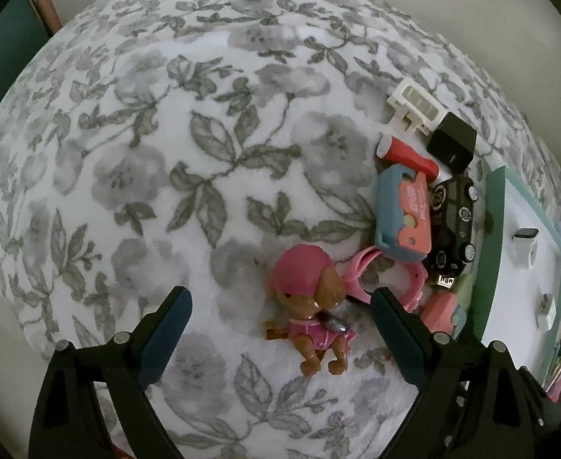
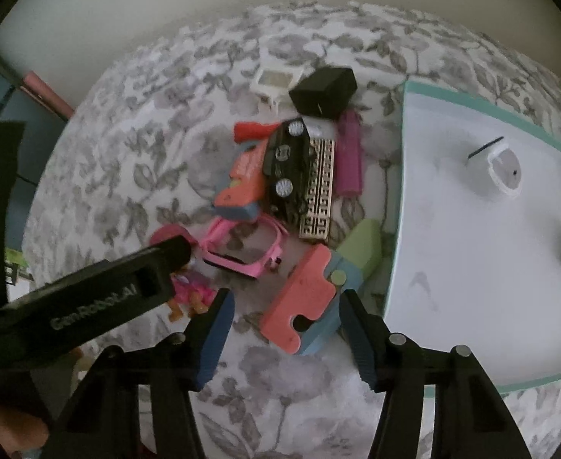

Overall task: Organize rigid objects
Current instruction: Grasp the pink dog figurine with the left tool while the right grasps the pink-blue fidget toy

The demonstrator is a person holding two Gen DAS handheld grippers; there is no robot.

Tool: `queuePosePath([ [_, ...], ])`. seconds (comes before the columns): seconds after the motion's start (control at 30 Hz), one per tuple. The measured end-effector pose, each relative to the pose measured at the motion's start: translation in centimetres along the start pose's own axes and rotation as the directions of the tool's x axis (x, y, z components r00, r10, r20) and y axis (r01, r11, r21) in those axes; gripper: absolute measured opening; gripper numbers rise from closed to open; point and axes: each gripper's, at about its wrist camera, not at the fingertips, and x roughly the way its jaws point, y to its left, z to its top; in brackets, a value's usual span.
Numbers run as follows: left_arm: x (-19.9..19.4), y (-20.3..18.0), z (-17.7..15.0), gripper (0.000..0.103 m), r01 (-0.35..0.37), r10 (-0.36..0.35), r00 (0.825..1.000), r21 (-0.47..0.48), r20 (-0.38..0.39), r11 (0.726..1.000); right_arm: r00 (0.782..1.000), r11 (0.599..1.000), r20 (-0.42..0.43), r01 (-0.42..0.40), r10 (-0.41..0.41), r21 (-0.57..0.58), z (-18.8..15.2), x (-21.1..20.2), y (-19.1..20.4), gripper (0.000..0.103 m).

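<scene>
A pink-and-brown toy dog (image 1: 311, 317) lies on the floral cloth. My left gripper (image 1: 280, 298) hangs over it, jaws wide, one finger on each side and neither touching. In the right wrist view a coral-and-blue flat toy (image 2: 299, 306) lies between the fingers of my right gripper (image 2: 286, 300). The right pad (image 2: 356, 340) is at its blue edge, while the left pad (image 2: 215, 340) stands clear of it. The left gripper's black body (image 2: 89, 294) reaches in from the left and hides most of the dog.
A pile sits beyond: black toy car (image 2: 291, 168), another coral-blue toy (image 2: 242, 179), pink glasses frame (image 2: 242, 248), patterned bar (image 2: 318, 191), purple piece (image 2: 349, 153), green block (image 2: 360, 252), black box (image 2: 324, 91), red cylinder (image 1: 406, 153). A teal-rimmed white tray (image 2: 452, 248) lies on the right.
</scene>
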Motion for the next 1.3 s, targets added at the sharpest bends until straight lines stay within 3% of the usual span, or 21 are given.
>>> queuePosePath([
  [0.17, 1.0, -0.4, -0.2, 0.092, 0.013, -0.012, 0.999, 0.008, -0.037, 1.000, 0.999, 0.999, -0.037, 0.037, -0.036, 0.005, -0.1, 1.4, -0.3, 0.055],
  [0.73, 3.1, -0.7, -0.9, 0.091, -0.006, 0.008, 0.997, 0.018, -0.075, 1.000, 0.988, 0.987, -0.024, 0.149, -0.151, -0.064, 1.1, 4.3, 1.3, 0.057],
  [0.83, 3.5, -0.6, -1.2, 0.069, 0.007, -0.005, 0.996, 0.024, -0.090, 1.000, 0.984, 0.981, -0.021, 0.174, -0.177, -0.088, 0.9, 4.7, 1.4, 0.057],
  [1.0, 4.0, -0.7, -1.9, 0.065, 0.008, -0.004, 0.996, 0.036, -0.092, 0.999, 0.981, 0.975, -0.006, 0.193, -0.195, -0.108, 1.3, 5.0, 1.9, 0.057],
  [1.17, 4.0, -1.0, -2.1, 0.052, -0.013, 0.017, 0.996, 0.049, -0.082, 0.999, 0.978, 0.970, 0.006, 0.207, -0.208, -0.126, 0.8, 5.0, 2.2, 0.056],
  [1.3, 3.7, -1.1, -2.2, 0.052, -0.017, 0.021, 0.997, 0.047, -0.075, 0.999, 0.979, 0.970, 0.000, 0.203, -0.205, -0.131, 0.2, 5.0, 2.4, 0.055],
])
